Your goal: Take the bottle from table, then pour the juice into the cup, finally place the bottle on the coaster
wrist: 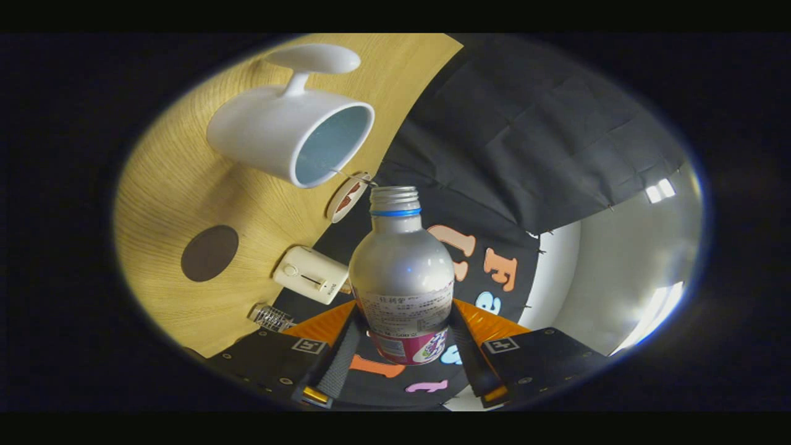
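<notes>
Gripping bottle between both fingers | uncapped | label unreadable | cup beyond

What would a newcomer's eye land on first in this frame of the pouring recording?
First, the silver bottle, uncapped, clamped between the gripper fingers, its open mouth aimed toward the white cup. The whole scene looks rolled sideways, so the cup on the wooden table appears tipped, its pale blue inside facing the bottle. Beyond the cup's side lies the dark round coaster, with a small white box near the table's edge.
</notes>
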`<state>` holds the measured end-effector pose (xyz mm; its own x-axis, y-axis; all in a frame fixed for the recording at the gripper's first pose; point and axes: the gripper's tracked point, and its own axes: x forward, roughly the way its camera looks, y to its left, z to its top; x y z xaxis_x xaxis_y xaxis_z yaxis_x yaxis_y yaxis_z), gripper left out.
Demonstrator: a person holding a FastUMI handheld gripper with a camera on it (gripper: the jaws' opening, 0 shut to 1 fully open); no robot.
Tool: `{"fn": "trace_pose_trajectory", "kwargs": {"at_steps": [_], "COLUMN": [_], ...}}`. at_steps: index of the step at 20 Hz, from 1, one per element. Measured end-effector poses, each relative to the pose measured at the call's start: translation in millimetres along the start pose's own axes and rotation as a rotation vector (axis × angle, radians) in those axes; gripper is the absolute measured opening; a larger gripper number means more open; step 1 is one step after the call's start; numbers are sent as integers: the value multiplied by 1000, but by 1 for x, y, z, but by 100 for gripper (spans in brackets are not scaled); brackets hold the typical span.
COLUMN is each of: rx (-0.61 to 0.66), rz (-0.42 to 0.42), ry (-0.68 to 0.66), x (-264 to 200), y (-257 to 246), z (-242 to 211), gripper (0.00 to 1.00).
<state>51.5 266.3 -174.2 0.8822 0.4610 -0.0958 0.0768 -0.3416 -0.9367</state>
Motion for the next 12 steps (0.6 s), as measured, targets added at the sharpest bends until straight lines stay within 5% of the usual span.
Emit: {"fn": "trace_pose_trajectory", "kwargs": {"at_steps": [7,12], "rx": [97,365], "rz": [51,115], "ry": [-17,-12], "x": [1,-2], "y": [19,32], "z": [14,23], "gripper": [77,77]}}
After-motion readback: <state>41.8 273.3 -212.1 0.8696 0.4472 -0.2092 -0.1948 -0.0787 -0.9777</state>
